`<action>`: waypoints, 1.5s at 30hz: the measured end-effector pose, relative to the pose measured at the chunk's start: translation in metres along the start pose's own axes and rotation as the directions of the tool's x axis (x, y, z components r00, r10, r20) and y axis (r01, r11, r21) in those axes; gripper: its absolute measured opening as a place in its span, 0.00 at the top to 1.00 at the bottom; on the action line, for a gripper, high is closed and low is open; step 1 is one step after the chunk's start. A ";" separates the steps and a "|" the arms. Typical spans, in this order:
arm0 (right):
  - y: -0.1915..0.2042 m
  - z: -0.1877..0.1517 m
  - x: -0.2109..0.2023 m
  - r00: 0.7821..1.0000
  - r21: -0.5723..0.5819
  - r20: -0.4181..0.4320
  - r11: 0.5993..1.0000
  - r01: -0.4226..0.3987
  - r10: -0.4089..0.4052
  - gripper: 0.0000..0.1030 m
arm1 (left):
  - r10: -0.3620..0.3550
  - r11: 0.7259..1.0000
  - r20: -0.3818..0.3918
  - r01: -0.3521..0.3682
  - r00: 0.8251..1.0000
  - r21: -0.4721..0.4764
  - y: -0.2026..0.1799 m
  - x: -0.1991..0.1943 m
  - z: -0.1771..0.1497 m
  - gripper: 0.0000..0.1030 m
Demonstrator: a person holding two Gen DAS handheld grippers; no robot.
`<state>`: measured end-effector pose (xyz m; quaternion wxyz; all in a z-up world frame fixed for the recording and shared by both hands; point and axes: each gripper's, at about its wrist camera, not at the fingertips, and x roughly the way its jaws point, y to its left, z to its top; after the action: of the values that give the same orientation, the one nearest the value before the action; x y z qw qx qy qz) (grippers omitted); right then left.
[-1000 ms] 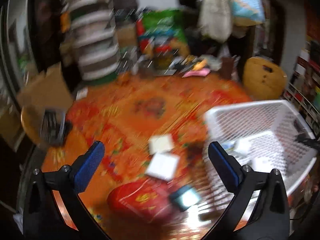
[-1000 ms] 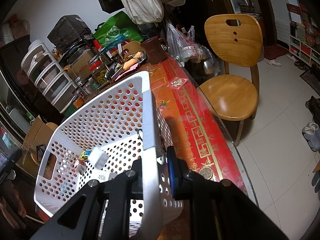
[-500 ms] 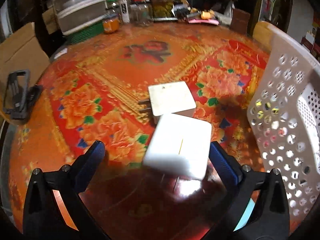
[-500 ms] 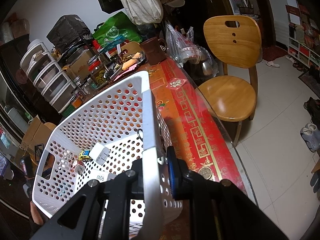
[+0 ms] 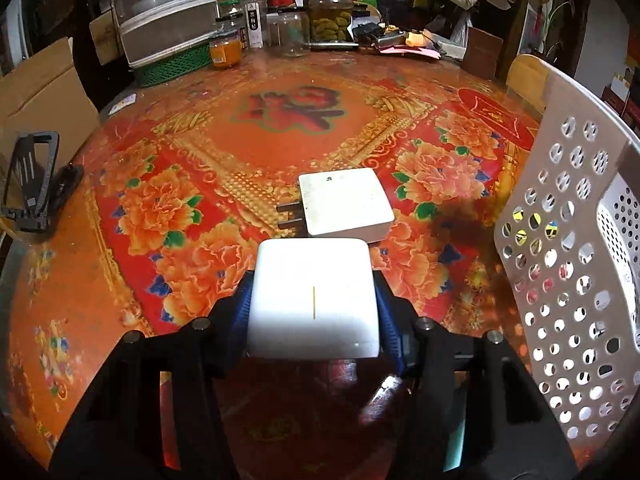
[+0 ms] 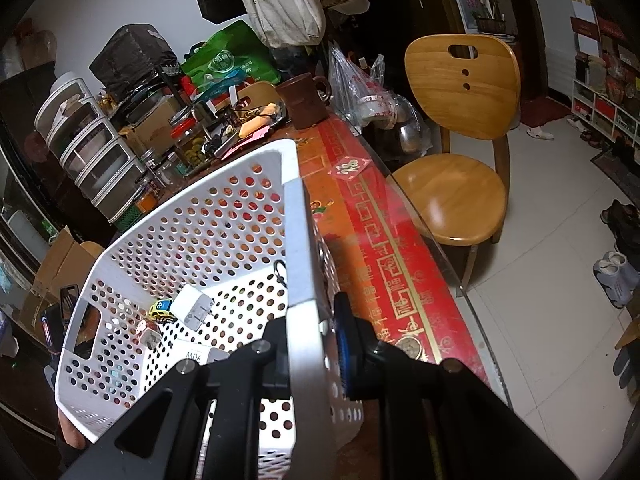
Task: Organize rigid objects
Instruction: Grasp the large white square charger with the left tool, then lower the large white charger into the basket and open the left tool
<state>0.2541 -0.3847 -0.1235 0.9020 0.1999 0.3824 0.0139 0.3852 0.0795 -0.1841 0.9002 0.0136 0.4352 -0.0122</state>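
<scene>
Left wrist view is giving the table top point(image 5: 280, 128) and the outer wall of the white perforated basket point(image 5: 568, 264), off to the right of the jaws. Only the right wrist view is looking down into that basket point(image 6: 192, 240): a white plug adapter point(image 6: 192, 308), a small yellow toy car point(image 6: 160, 307) and a few smaller bits, too small to name, are lying on its floor, left of the jaws. It is also showing a wooden chair point(image 6: 460, 120) beyond the table edge.

Left gripper point(image 5: 314, 300): jaws have just been closing and are now standing part-way in, blue pads pressing both sides of a white square charger block point(image 5: 314, 292) sitting on the table. A second white charger point(image 5: 344, 200), prongs pointing left, is lying just ahead of the fingertips, close beside the held one.

Right gripper point(image 6: 316, 344): jaws are pinching the basket's near rim, one finger inside the wall, one outside.
</scene>
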 end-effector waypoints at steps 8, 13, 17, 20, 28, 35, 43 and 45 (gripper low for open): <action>-0.002 0.000 0.000 1.000 -0.001 0.006 1.000 -0.001 0.001 0.87 | 0.014 1.000 0.060 -0.014 0.998 -0.007 0.004 -0.019 -0.003 0.49; -0.003 0.000 -0.001 1.000 -0.004 0.004 1.000 0.002 -0.002 0.87 | 0.052 0.998 0.111 -0.048 0.992 -0.040 0.012 -0.042 0.004 0.49; -0.002 0.000 -0.001 1.000 -0.006 0.005 1.000 0.001 -0.001 0.87 | 0.092 0.995 0.146 -0.085 0.985 -0.054 0.016 -0.069 0.018 0.49; -0.001 0.000 0.000 1.000 -0.008 0.005 1.000 0.002 -0.002 0.87 | 0.097 0.995 0.167 -0.089 0.981 -0.054 0.013 -0.089 0.028 0.49; -0.001 0.000 0.000 1.000 -0.008 0.008 1.000 0.000 0.000 0.87 | 0.088 0.996 0.201 -0.085 0.976 -0.025 -0.015 -0.126 0.053 0.49; -0.002 -0.001 -0.001 1.000 -0.007 0.013 1.000 -0.002 0.002 0.87 | 0.034 0.997 0.221 -0.050 0.975 0.066 -0.076 -0.148 0.068 0.49; -0.002 -0.001 -0.002 1.000 -0.008 0.014 1.000 -0.004 0.004 0.87 | -0.052 0.982 0.183 0.017 0.982 0.188 -0.155 -0.147 0.072 0.49; -0.002 -0.001 -0.002 1.000 -0.008 0.014 1.000 -0.004 0.005 0.87 | -0.062 0.977 0.169 0.026 0.984 0.210 -0.174 -0.143 0.070 0.49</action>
<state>0.2518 -0.3866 -0.1237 0.9054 0.1972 0.3757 0.0161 0.3457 -0.0953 -0.0309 0.9280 0.0965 0.3511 -0.0787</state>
